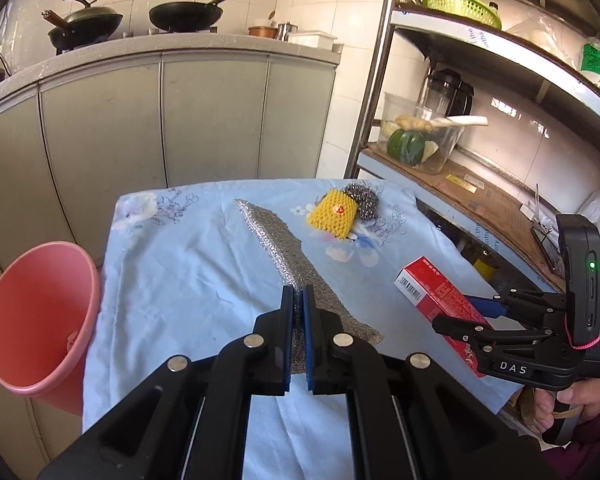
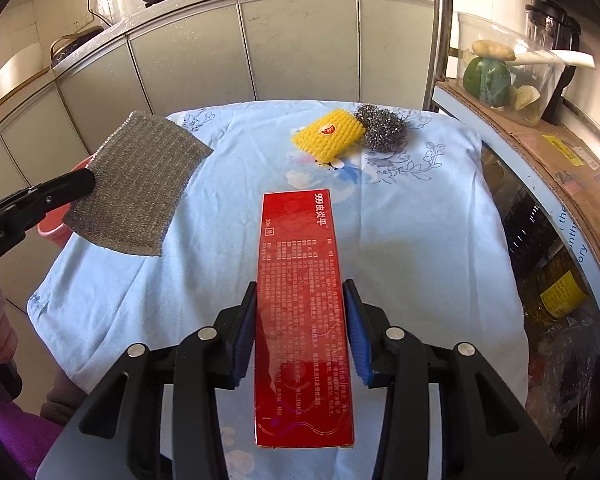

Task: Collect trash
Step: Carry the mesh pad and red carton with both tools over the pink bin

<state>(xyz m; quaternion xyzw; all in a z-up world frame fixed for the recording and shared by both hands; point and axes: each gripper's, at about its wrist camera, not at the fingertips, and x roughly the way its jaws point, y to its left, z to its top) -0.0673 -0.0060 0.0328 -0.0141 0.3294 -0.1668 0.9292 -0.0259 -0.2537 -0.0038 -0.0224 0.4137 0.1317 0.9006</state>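
- The left tool [image 1: 298, 300] is clamped tight on a silver mesh scouring cloth [image 2: 136, 184], which hangs clear of the bench [image 2: 420, 248] in the air at the bench's left edge, flat and stiff.
- The right tool [image 2: 305, 304] grips a long red carton [image 2: 304, 312] by its two long sides, and the carton sticks out forward between the blue pads [image 2: 358, 344], lifted off the cloth.
- A pale blue flowered cloth [image 1: 180, 264] covers the bench.
- Toward the far end of the bench lies a yellow foam fruit net [image 2: 327, 136] with a red sticker, and a steel wool scourer [image 2: 380, 126] touches it on the right.
- A pink plastic bin [image 1: 40, 320] stands just beside the bench on its left, mouth open; the mesh cloth hangs near it.
- A hand [image 1: 560, 404] in a purple sleeve holds the right tool's handle.
- Behind, woks [image 1: 186, 12] sit on a stove counter, and a metal shelf rack [image 1: 376, 72] to the right carries a clear container of vegetables [image 2: 500, 68].
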